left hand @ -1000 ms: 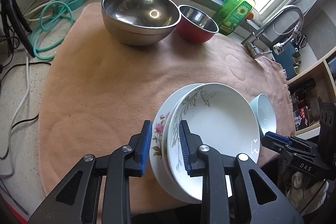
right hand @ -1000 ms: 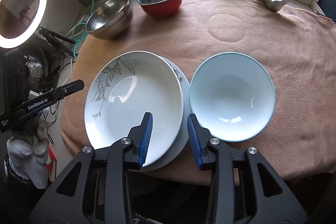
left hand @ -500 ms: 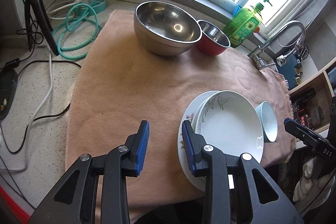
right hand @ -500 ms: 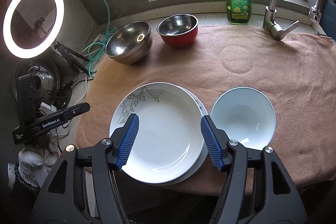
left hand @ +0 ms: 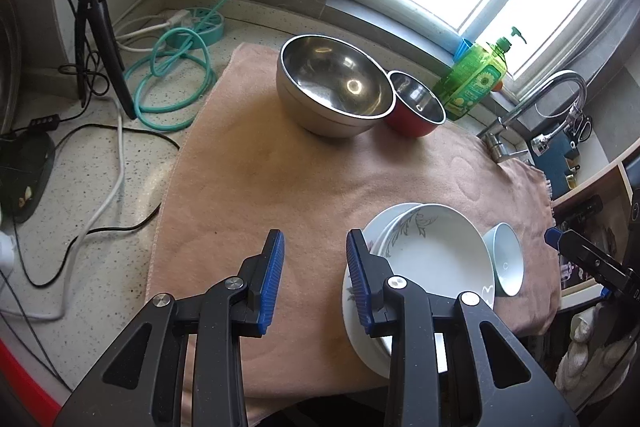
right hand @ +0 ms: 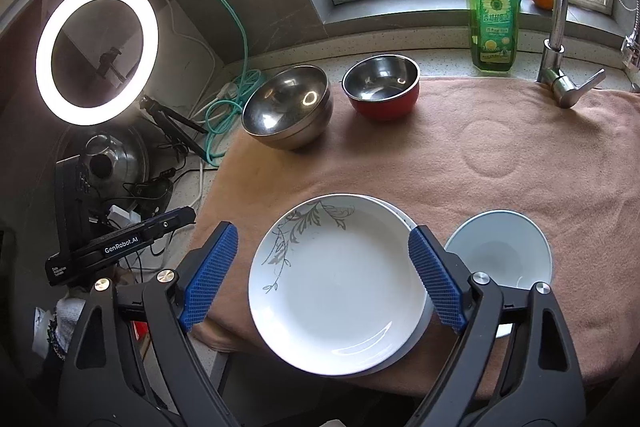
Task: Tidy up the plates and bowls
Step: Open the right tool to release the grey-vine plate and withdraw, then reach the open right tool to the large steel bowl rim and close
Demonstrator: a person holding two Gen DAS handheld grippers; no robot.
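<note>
Taking the pink towel as the landmark, read from its left edge to its right. Your left gripper hovers over the near-left part of the towel, its fingers apart and holding nothing. At the far-left corner stands the large steel bowl, which appears to be two bowls nested, though the seam is hard to confirm. Just right of it, touching or nearly so, sits the red bowl, unstacked. At the near edge of the towel, the leaf-pattern plate rests on a second plate, whose rim shows beneath it; this pair seems finished. Your right gripper hangs above that stack, its fingers spread wide to either side and gripping nothing. Just right of the stack, the pale blue bowl sits alone on the towel. By this evidence you are perhaps midway: the plates are stacked, while the red and blue bowls probably still need grouping. A soap bottle and tap stand beyond the towel's far-right edge.
</note>
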